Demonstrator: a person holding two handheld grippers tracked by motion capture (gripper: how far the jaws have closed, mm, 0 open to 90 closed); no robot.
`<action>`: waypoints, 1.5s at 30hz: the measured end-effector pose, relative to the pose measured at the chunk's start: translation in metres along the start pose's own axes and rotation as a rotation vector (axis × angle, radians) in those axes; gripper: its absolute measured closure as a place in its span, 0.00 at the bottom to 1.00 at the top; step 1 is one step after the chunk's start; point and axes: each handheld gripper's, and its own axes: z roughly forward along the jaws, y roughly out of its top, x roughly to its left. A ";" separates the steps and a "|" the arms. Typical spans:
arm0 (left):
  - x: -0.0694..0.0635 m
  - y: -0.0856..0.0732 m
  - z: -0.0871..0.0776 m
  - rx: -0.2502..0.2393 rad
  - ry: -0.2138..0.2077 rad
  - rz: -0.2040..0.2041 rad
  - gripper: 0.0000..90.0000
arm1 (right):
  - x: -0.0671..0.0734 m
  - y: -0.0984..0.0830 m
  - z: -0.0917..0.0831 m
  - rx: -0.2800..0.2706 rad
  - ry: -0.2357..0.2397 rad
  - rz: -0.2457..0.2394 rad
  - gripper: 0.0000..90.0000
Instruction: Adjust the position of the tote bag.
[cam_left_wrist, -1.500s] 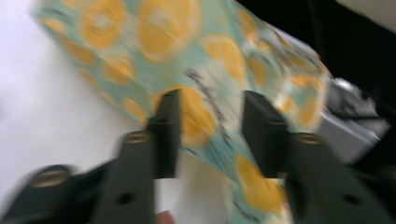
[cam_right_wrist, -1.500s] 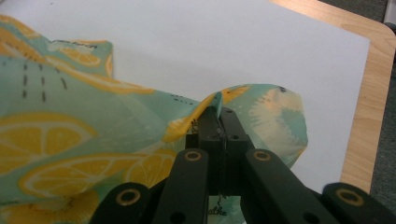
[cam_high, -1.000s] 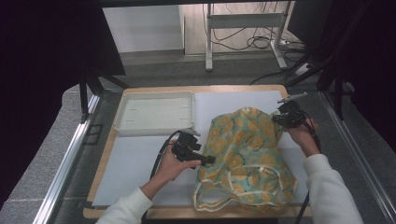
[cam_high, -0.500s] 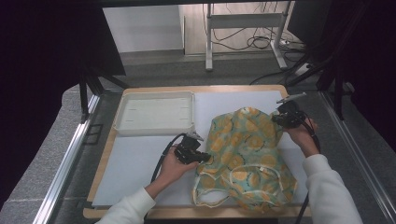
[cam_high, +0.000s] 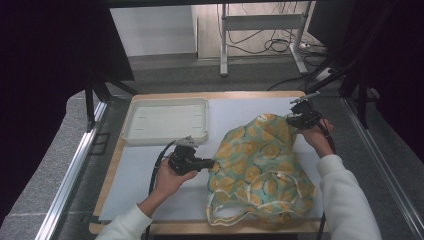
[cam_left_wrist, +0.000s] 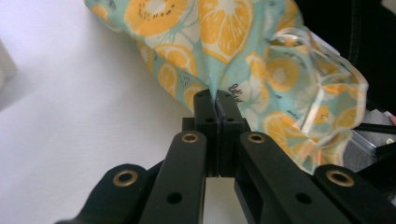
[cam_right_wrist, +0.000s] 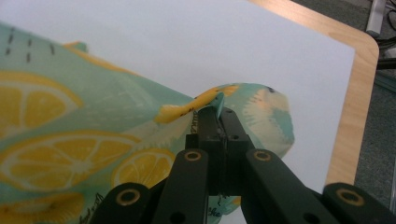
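A teal cloth bag printed with orange slices (cam_high: 257, 162) lies on the white mat at the right half of the table, its pale handles trailing toward the front edge. My left gripper (cam_high: 209, 163) is shut on the bag's left edge; in the left gripper view the jaws pinch a fold of the bag (cam_left_wrist: 233, 42) where my left gripper (cam_left_wrist: 215, 95) closes. My right gripper (cam_high: 290, 119) is shut on the bag's far right corner. In the right gripper view the bag's (cam_right_wrist: 70, 140) seam sticks up between the closed tips of my right gripper (cam_right_wrist: 218, 113).
A shallow white tray (cam_high: 165, 120) sits empty at the back left of the mat. The wooden table edge (cam_right_wrist: 359, 88) runs close beyond the right gripper. Metal rails flank the table on both sides. Bare white mat (cam_high: 135, 175) lies left of the bag.
My left gripper has moved right and slightly toward the front, carrying the bag's left edge with it. The bag has bunched up narrower. The right gripper has stayed put.
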 end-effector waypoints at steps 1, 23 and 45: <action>0.000 0.000 -0.002 -0.006 -0.001 -0.001 1.00 | 0.000 0.003 0.002 0.003 -0.001 -0.003 0.99; -0.019 -0.004 0.001 -0.028 -0.023 0.030 0.97 | 0.004 0.031 0.010 -0.017 0.028 0.028 0.68; -0.009 -0.010 0.004 -0.064 0.078 0.053 0.48 | 0.027 -0.104 -0.083 -0.150 0.146 0.071 0.51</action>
